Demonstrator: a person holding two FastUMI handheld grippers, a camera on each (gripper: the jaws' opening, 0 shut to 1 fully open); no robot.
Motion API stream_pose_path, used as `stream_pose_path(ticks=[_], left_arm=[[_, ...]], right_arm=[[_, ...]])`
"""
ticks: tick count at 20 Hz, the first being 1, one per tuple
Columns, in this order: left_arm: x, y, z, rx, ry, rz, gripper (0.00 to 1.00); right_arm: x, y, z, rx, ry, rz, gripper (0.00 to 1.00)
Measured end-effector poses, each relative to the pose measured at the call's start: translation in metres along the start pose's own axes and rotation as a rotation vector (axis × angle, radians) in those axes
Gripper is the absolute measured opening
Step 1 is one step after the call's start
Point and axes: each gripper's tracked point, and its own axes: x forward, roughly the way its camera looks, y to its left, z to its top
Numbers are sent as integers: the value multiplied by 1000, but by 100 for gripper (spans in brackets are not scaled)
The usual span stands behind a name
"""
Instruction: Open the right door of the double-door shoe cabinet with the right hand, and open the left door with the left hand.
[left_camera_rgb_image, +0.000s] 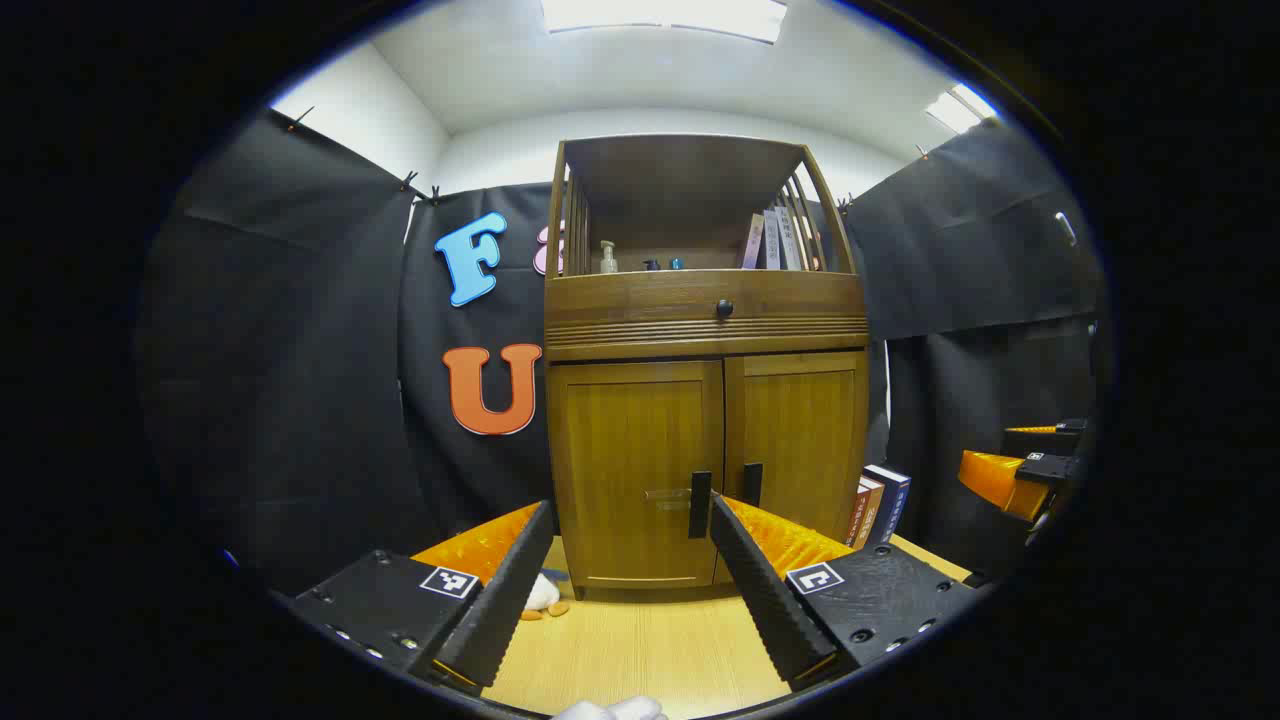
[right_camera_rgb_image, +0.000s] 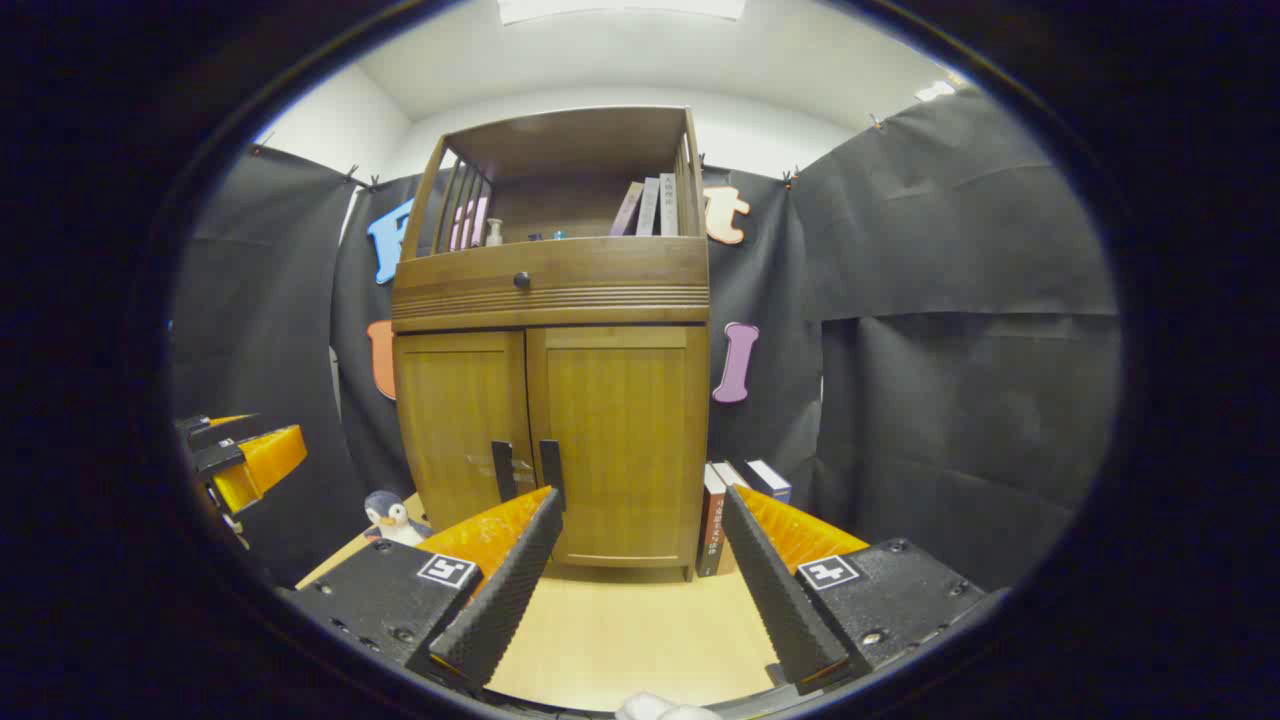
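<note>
Nothing has been opened yet: the shoe cabinet (left_camera_rgb_image: 705, 420) is seen standing at the far edge of the wooden tabletop (left_camera_rgb_image: 640, 650), and both doors are shut flush, so the whole task is judged still to be done. The left gripper (left_camera_rgb_image: 630, 560) is held with its jaws spread wide and nothing between them; the left door (left_camera_rgb_image: 635, 470) lies straight ahead, its dark handle (left_camera_rgb_image: 699, 504) just past the fingertips, not touched. The right gripper (right_camera_rgb_image: 640, 560) is likewise held wide apart and empty, and the right door (right_camera_rgb_image: 620, 440) is faced squarely, with its handle (right_camera_rgb_image: 551, 470) near the inner fingertip but apart from it. A few books (right_camera_rgb_image: 735, 500) are propped beside the cabinet's right side.
</note>
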Motion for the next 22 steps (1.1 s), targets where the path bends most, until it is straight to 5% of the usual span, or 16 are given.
stream_pose_path(ticks=[14, 22], left_arm=[[0, 11, -8, 12, 22, -16, 96], [-9, 25, -19, 27, 56, 36, 96]], right_arm=[[30, 12, -14, -17, 6, -9, 100], [125, 55, -32, -41, 3, 35, 100]])
